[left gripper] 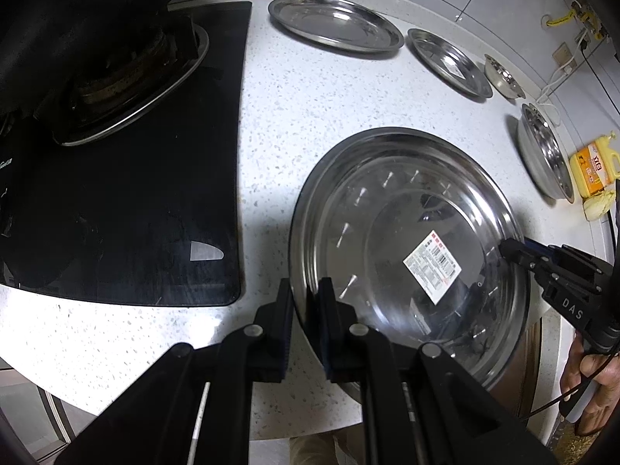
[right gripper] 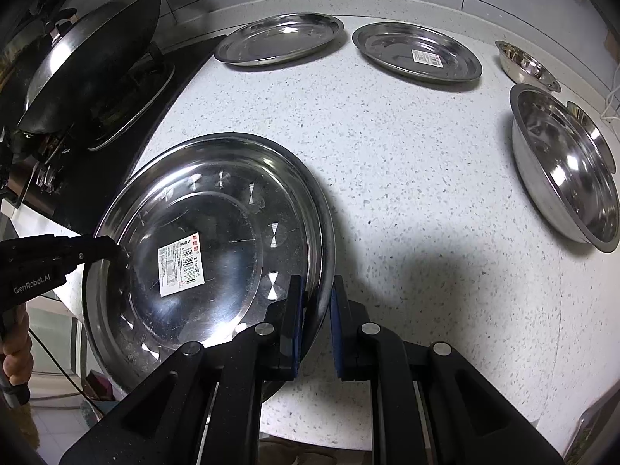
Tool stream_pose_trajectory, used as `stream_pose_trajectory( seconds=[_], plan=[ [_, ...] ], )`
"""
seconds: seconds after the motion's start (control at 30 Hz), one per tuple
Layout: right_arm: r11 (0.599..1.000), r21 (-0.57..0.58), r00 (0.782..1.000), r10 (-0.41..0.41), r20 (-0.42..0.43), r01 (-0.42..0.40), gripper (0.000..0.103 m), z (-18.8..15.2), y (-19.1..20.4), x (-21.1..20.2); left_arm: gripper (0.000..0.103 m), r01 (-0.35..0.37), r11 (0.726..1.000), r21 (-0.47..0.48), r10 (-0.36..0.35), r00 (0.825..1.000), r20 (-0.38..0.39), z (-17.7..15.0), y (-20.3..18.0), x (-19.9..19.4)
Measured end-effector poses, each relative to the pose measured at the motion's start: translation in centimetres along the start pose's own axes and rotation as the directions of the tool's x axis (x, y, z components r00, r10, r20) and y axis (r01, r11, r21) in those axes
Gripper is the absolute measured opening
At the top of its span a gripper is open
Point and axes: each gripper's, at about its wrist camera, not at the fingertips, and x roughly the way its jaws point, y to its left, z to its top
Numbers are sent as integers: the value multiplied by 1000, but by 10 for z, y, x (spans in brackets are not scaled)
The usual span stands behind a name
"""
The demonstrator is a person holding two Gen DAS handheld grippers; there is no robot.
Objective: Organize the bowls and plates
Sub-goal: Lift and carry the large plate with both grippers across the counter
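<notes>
Two grippers pinch one big steel plate (right gripper: 217,240) by opposite rims at the counter's (right gripper: 407,193) front edge: the left gripper (left gripper: 306,302) and the right gripper (right gripper: 316,302) are each clamped tight on it. Two more plates (right gripper: 279,38) lie at the back, two bowls (right gripper: 565,162) to the right, and a stove (left gripper: 124,193) to the left.

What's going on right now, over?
Left gripper and right gripper both clamped on opposite rims of the labelled steel plate. Two plates, two bowls waiting behind. Nothing in the way.
</notes>
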Motion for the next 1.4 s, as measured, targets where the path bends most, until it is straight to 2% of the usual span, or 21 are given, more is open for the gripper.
stream_pose_trajectory(
  seconds=[0.97,1.4],
  plan=[
    [1000,-2,999,-3,-34,3,12,0,-1,10,11,13,1000,-6,-13,1000,-16,1,0,6],
    [1000,-3,999,-24,-32,24,13,2,1,8,11,15,1000,5,-15,1000,19,10,3,-5]
  ],
)
